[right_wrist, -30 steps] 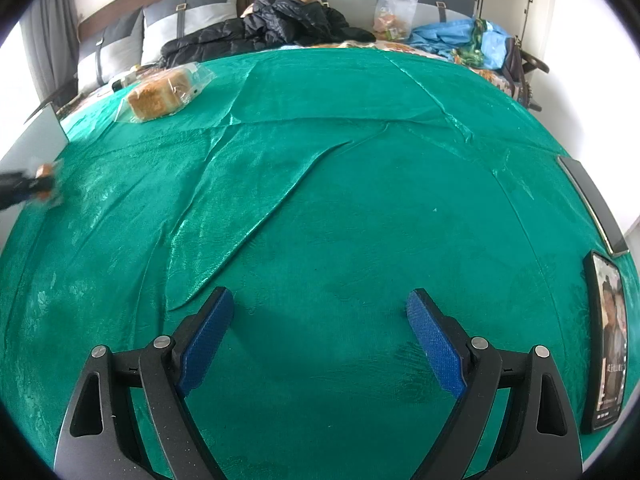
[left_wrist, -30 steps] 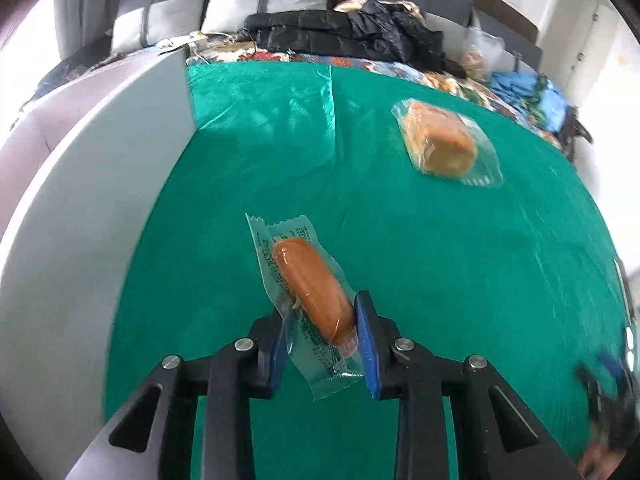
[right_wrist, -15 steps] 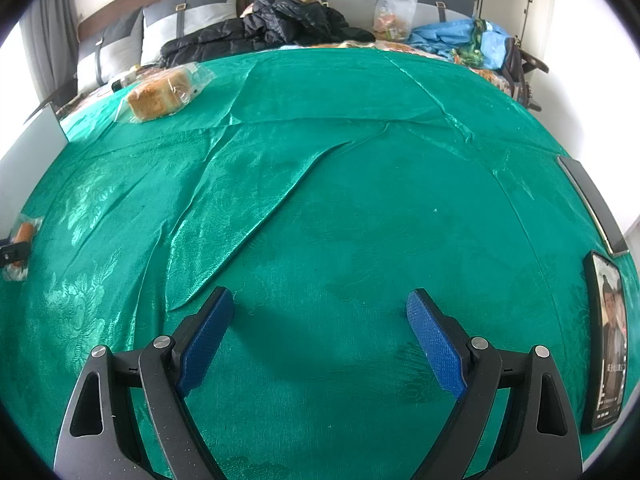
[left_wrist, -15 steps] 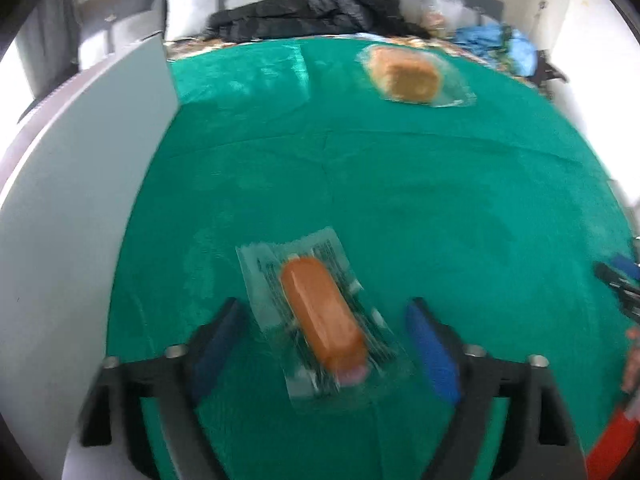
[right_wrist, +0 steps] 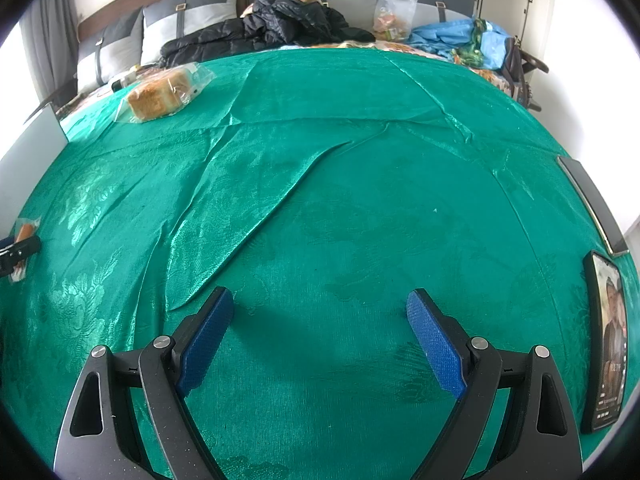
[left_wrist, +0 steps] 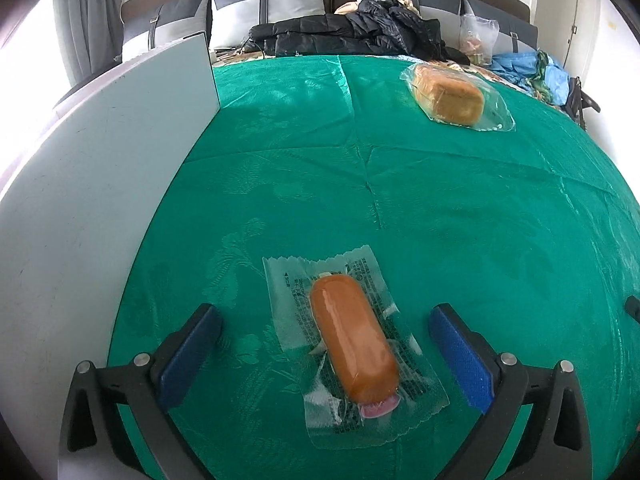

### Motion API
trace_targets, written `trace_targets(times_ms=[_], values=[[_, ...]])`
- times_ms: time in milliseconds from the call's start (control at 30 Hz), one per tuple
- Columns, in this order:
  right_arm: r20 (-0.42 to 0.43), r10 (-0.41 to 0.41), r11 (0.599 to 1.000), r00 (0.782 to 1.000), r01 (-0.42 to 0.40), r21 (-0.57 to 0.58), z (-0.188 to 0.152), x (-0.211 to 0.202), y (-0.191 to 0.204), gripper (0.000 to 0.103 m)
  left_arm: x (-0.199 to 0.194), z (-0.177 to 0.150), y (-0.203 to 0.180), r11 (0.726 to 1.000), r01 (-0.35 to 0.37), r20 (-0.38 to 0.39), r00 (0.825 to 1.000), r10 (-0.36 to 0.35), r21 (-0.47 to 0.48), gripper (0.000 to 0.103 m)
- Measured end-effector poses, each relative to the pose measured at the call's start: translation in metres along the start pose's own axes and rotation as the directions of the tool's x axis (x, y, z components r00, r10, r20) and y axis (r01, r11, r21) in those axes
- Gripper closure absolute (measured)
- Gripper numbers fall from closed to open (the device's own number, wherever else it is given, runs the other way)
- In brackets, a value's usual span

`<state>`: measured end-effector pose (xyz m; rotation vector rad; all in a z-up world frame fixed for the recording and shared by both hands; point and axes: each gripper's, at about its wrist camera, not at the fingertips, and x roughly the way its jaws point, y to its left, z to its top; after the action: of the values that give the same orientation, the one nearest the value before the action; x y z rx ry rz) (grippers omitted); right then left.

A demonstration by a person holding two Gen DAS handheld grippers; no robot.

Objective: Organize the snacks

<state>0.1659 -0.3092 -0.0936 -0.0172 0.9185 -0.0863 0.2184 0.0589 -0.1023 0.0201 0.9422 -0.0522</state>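
Left wrist view: left gripper (left_wrist: 325, 330), jaws just spreading wide, is straddling without touching the clear-wrapped orange sausage bun (left_wrist: 352, 348) lying on green satin cloth (left_wrist: 460, 220); right gripper (right_wrist: 320, 334) is hovering agape, empty.

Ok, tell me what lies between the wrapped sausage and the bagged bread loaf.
Nothing: in the left wrist view, only bare, creased green tablecloth stretches between the wrapped sausage and the bagged bread loaf.
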Motion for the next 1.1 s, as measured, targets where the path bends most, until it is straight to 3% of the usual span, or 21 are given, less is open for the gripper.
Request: trace_targets(times_ms=[400, 467, 567, 700, 767, 867, 933, 1000, 1033, 1100], values=[[-0.003, -0.001, 1.0, 1.0, 0.001, -0.001, 0.0, 0.0, 0.0, 0.012, 0.0, 0.0, 0.0, 1.0, 0.0, 0.001, 1.0, 0.0, -0.001, 0.0], [-0.036, -0.002, 1.0, 0.999, 0.003, 0.015, 0.006, 0.0, 0.0, 0.013, 0.0, 0.001, 0.0, 1.0, 0.0, 0.001, 1.0, 0.0, -0.001, 0.0], [0.04, 0.089, 0.994, 0.995, -0.091, 0.057, 0.037, -0.011, 0.016, 0.013, 0.0, 0.001, 0.0, 1.0, 0.0, 0.001, 1.0, 0.0, -0.001, 0.0], [0.098, 0.229, 0.972, 0.968, -0.233, 0.024, 0.122, 0.0, 0.079, 0.014, 0.001, 0.001, 0.0, 1.0, 0.0, 0.0, 1.0, 0.0, -0.001, 0.0], [0.101, 0.262, 0.964, 0.96, -0.264, 0.013, 0.162, 0.016, 0.112, 0.014, 0.001, 0.001, 0.001, 1.0, 0.0, 0.001, 1.0, 0.0, -0.001, 0.0], [0.093, 0.216, 0.976, 0.972, -0.215, -0.014, 0.21, 0.05, 0.16, 0.014, 0.001, 0.001, 0.0, 1.0, 0.0, 0.0, 1.0, 0.0, -0.001, 0.0], [0.017, 0.132, 0.987, 0.991, -0.13, -0.09, 0.231, 0.089, 0.197, 0.014, 0.001, 0.001, 0.0, 1.0, 0.001, 0.0, 1.0, -0.001, -0.001, 0.0], [-0.091, 0.054, 0.989, 0.994, -0.066, -0.134, 0.232, 0.126, 0.216, 0.012, 0.001, 0.001, 0.0, 1.0, 0.0, 0.0, 1.0, 0.0, -0.001, 0.0], [-0.146, 0.058, 0.989, 0.988, -0.076, -0.125, 0.228, 0.145, 0.22, 0.012, 0.001, 0.0, 0.001, 1.0, 0.001, 0.001, 1.0, -0.001, -0.001, 0.0], [-0.141, 0.086, 0.994, 0.986, -0.095, -0.059, 0.226, 0.148, 0.211, 0.013, 0.001, 0.001, 0.001, 1.0, 0.001, 0.0, 1.0, -0.001, -0.001, 0.0]])
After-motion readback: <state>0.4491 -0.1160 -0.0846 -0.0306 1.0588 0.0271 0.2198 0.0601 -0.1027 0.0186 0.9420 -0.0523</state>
